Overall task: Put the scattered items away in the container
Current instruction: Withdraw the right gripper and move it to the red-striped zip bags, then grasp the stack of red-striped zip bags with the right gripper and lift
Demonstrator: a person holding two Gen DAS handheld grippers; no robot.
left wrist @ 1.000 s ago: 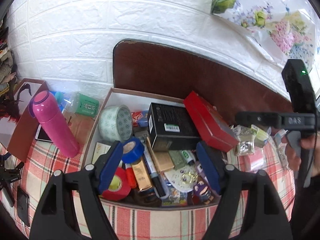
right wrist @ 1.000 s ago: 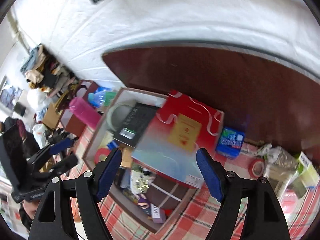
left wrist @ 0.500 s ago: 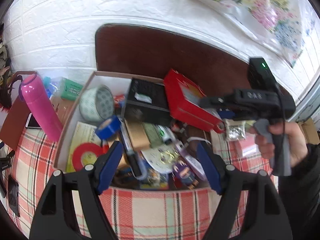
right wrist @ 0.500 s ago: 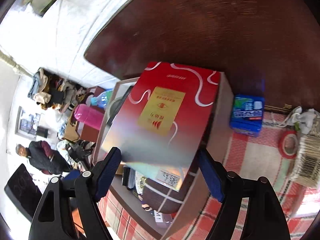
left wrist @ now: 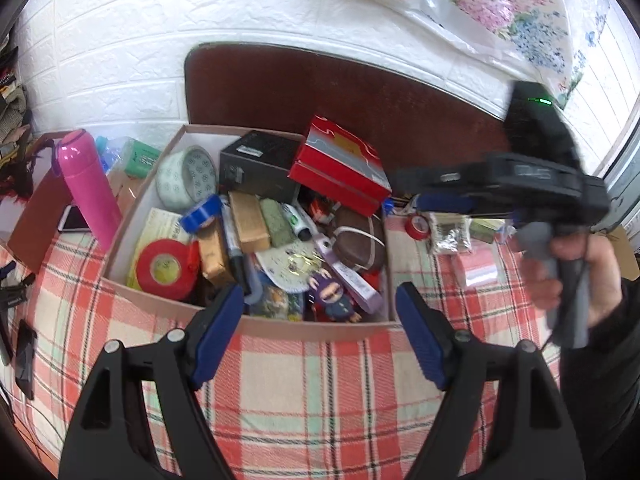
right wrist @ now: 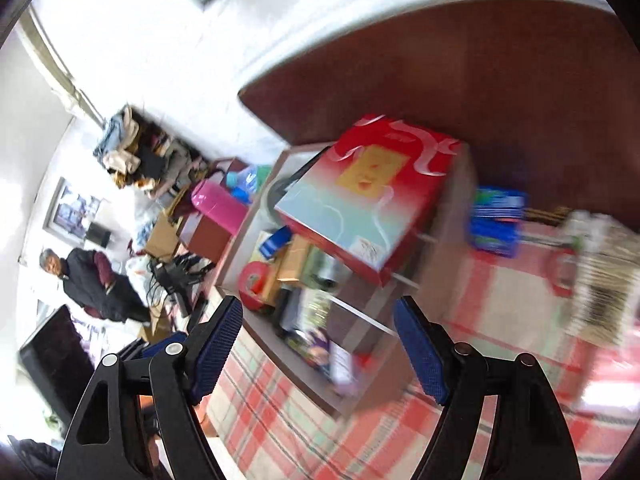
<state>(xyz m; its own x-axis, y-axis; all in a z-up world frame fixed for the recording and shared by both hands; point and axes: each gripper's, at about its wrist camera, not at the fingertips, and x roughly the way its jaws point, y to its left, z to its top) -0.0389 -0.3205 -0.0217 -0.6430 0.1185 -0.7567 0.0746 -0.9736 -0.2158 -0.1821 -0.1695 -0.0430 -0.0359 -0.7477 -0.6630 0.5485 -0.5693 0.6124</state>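
Both grippers (left wrist: 320,322) (right wrist: 318,338) w/ ribbed blue pads apart, empty; glossy red box (left wrist: 340,164) tilted in cardboard container (left wrist: 280,326) (crammed).

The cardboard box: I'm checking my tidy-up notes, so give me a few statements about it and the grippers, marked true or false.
1. The red box lies on top of the items in the cardboard box. True.
2. The pink bottle is inside the cardboard box. False: it stands outside it, at its left.
3. The left gripper grips the red tape roll. False: its jaws are open and empty.
4. The right gripper holds nothing. True.
5. A blue packet lies outside the box, on the checked cloth. True.
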